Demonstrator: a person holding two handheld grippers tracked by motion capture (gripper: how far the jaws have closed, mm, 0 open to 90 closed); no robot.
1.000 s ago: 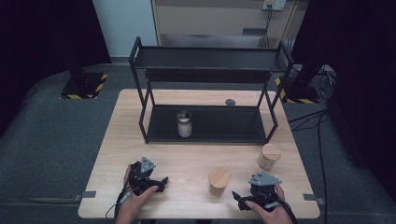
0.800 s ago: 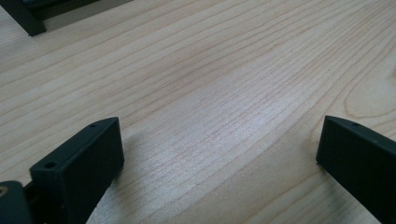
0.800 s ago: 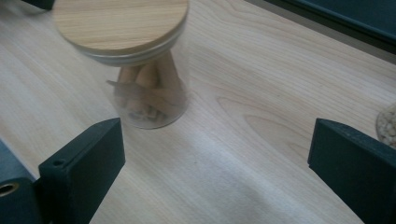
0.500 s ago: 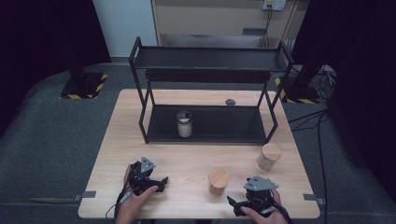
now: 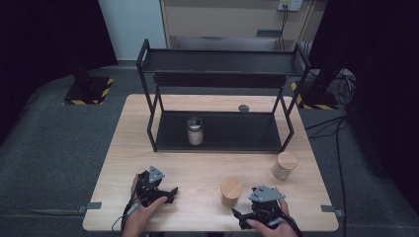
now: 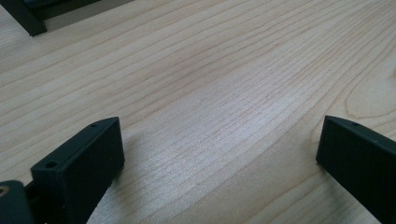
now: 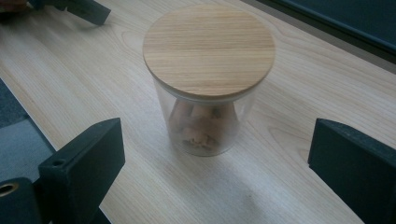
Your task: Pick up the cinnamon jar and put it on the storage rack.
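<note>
Hands are seen entering from the near edge of the surface (image 5: pixel 207 163), each low over the wood. The right gripper (image 7: pixel 215 186) is tilted forward and down toward the jar (image 7: pixel 208 79), its jaws spread wide. The jar stands upright ahead of and between those jaws, touched by neither; a wooden lid (image 7: pixel 208 46) closes it, and no label or writing can be read. The left gripper (image 6: pixel 219 158) is also held wide, with bare wood between its jaws.
</note>
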